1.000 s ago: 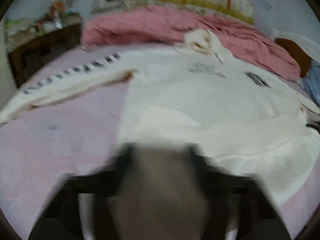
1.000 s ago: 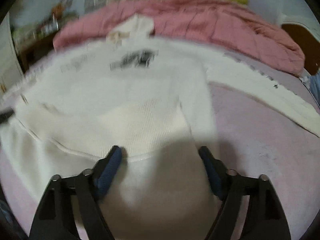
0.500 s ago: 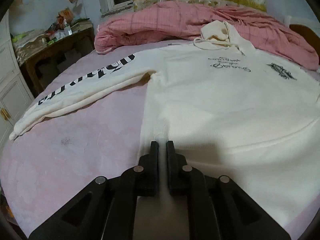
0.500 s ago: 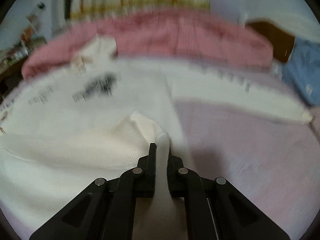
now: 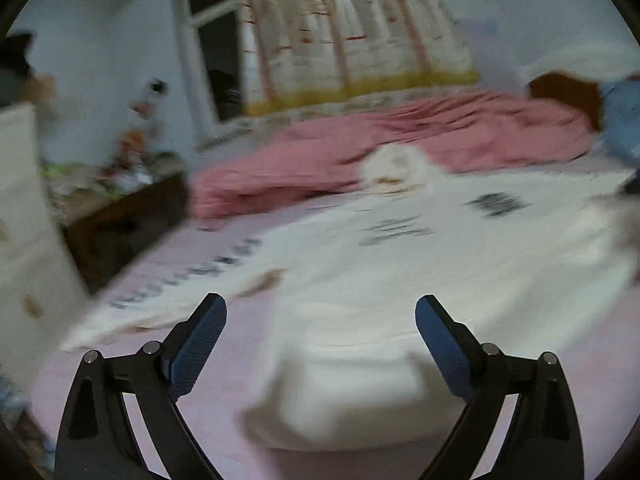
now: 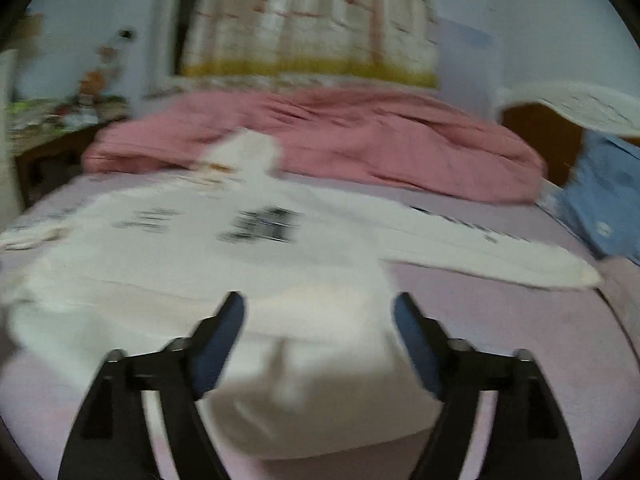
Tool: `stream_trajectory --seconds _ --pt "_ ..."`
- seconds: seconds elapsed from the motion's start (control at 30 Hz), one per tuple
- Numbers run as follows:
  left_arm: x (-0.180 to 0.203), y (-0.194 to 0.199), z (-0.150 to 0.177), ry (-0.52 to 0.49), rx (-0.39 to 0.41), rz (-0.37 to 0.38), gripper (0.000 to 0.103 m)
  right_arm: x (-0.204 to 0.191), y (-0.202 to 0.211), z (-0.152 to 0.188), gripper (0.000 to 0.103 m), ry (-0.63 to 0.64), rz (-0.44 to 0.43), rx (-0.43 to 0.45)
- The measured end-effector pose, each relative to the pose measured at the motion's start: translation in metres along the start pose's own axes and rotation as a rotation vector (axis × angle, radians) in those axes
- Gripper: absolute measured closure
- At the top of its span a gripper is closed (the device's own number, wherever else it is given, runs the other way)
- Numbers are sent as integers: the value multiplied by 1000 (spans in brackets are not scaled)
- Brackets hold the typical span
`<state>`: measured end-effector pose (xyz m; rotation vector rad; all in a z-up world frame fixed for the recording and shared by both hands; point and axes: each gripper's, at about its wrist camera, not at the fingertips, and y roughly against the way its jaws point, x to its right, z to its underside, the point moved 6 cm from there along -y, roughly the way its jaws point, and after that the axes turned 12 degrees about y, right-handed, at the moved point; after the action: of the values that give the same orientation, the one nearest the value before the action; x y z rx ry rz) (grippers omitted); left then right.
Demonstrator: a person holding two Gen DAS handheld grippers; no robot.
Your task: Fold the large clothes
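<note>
A cream hoodie [image 5: 400,280] with black print lies spread flat on the pink bed sheet [image 5: 120,380], hood [image 5: 396,168] at the far end. Its lettered sleeve [image 5: 180,280] reaches out to the left; the other sleeve [image 6: 480,248] shows in the right wrist view. My left gripper [image 5: 321,312] hangs above the hem's left corner [image 5: 340,392], jaws opening wide, with no pad touching cloth. Over the hem's right corner [image 6: 320,392], my right gripper [image 6: 319,304] is also opening, and nothing is pressed between its blue pads. Both views are blurred.
A rumpled pink quilt [image 5: 420,140] lies across the far side of the bed. A blue garment [image 6: 600,200] sits at the right by a brown headboard [image 6: 540,136]. A cluttered dark wooden table [image 5: 120,208] and a white cabinet [image 5: 24,220] stand at the left.
Half a second ago both grippers were shut low at the hem, the right one on a fold of cloth. Now both stand wide open, higher and tilted up; the hem lies on the bed.
</note>
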<state>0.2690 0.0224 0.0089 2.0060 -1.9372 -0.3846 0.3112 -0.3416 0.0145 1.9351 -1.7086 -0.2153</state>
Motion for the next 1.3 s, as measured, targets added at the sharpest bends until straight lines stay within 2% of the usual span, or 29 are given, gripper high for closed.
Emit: stream_trajectory --seconds 0.07,0.17,0.27,0.37,0.43,0.5,0.6,0.67,0.7,0.73,0.77,0.8,0.87,0.9,0.93,0.97,1.03,1.07,1.2,1.3 --pt "21 -4 2 29 -85 68 8 -39 2 -8 16 39 -95 -24" --pt "54 -20 17 49 -195 162 8 -84 -6 -3 15 61 -144 -90" --pt "78 -37 31 62 -265 179 8 -115 -18 8 16 86 -190 -143" --pt "92 -56 53 18 -339 159 8 -131 -30 31 16 140 -174 -216" --pt "95 -67 71 26 -426 177 9 -128 -40 48 16 138 -185 -268" --pt "85 -66 69 76 -431 188 10 -114 -40 55 15 86 -236 -272" --pt "72 -61 70 4 -385 84 10 -84 -41 64 16 68 -219 -283" --pt "56 -61 72 58 -407 99 10 -58 -45 71 16 33 -187 -300" --pt "45 -62 73 104 -420 102 11 -44 -46 74 23 -11 -202 -309" --pt "28 -63 72 149 -423 89 17 -30 -45 78 32 -58 -225 -307" --pt "15 -62 72 173 -413 52 23 -15 -44 80 58 -83 -223 -302" --pt "-2 -62 71 200 -403 25 37 -3 -42 83 82 -91 -206 -300" --pt "-23 -59 71 283 -413 75 52 20 -41 91 103 -121 -171 -308" --pt "-33 -58 71 295 -405 44 79 28 -39 95 103 -146 -176 -306" --pt "-45 -56 72 304 -391 -2 96 36 -37 98 103 -163 -184 -300" --pt "-58 -56 75 336 -385 -20 100 42 -35 101 103 -167 -162 -303" --pt "-68 -56 81 359 -397 20 99 51 -28 103 103 -170 -106 -292" --pt "-67 -55 82 335 -390 18 99 52 -27 104 103 -170 -86 -292" --pt "-59 -44 85 234 -336 -64 99 52 -26 107 103 -172 -69 -281" --pt "-60 -30 89 195 -249 -78 99 46 -19 105 103 -137 -38 -260"
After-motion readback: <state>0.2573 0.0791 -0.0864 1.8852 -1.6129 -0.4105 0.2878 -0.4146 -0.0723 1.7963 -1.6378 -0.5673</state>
